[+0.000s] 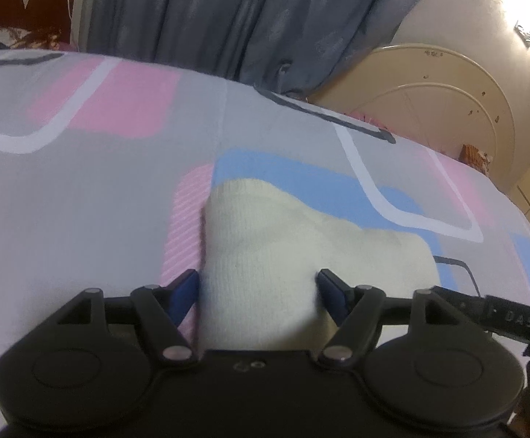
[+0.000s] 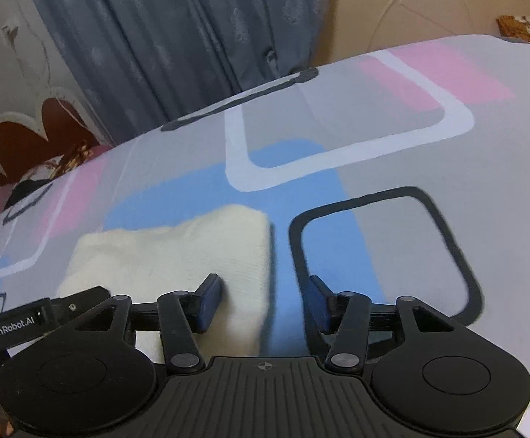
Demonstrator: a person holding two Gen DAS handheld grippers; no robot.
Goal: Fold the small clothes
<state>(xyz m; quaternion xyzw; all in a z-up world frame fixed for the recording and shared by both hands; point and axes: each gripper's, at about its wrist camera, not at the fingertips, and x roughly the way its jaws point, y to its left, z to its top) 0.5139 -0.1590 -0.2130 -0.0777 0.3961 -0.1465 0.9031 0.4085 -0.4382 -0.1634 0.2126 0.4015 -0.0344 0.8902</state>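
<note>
Cream knit garment (image 1: 283,248) flat on the patterned bed sheet (image 1: 82,200), left tongs (image 1: 257,288) and right tongs (image 2: 261,303) agape, gripping nothing: lower evenly, pinch both near corners together.

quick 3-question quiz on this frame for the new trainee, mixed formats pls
1. True or false: the left tool is shut on the cream knit garment.
2. What does the garment lie on? A) a wooden table B) a patterned bedsheet C) a tiled floor
3. In the right wrist view, which edge of the garment sits between the right tool's fingers?

Key
1. False: the fingers stand apart on either side of the cloth, not pressing on it.
2. B, the grey, pink and blue bedsheet.
3. Its right-hand edge; the other finger is over bare sheet.
</note>
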